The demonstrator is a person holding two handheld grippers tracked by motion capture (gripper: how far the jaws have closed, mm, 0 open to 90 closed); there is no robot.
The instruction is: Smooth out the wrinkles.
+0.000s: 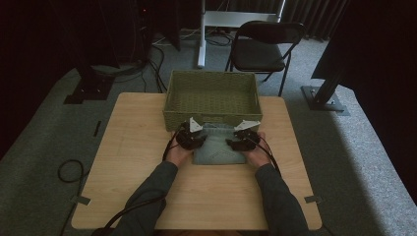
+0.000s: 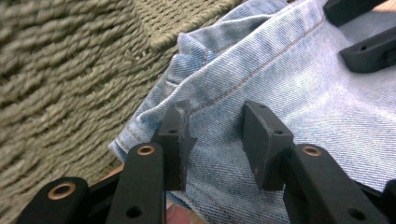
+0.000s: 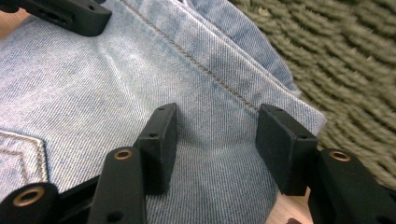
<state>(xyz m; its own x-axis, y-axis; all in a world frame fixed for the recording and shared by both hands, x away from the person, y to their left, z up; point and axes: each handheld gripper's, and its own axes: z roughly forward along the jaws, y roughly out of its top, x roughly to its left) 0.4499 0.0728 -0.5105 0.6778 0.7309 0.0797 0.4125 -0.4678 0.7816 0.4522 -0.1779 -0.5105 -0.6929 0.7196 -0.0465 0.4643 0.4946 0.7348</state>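
With both tongs point(image 2: 212, 140) point(image 3: 219, 149) parted over the folded jeans point(image 1: 219, 147) beside the basket point(image 1: 212, 119), I risk pinching one layer only.

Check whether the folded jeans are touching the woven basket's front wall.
Touching. In the left gripper view the folded jeans press against the woven basket, with no gap at their edge.

Both forearms wear dark grey long sleeves point(image 1: 147, 189). Each hand carries a black gripper: left gripper point(image 1: 191, 138), right gripper point(image 1: 243, 139), each topped by 1 grey 3-cornered plate, with black cables trailing. The 2 flat black pads point(image 2: 265, 140) sit on arms with brass-ringed holes.
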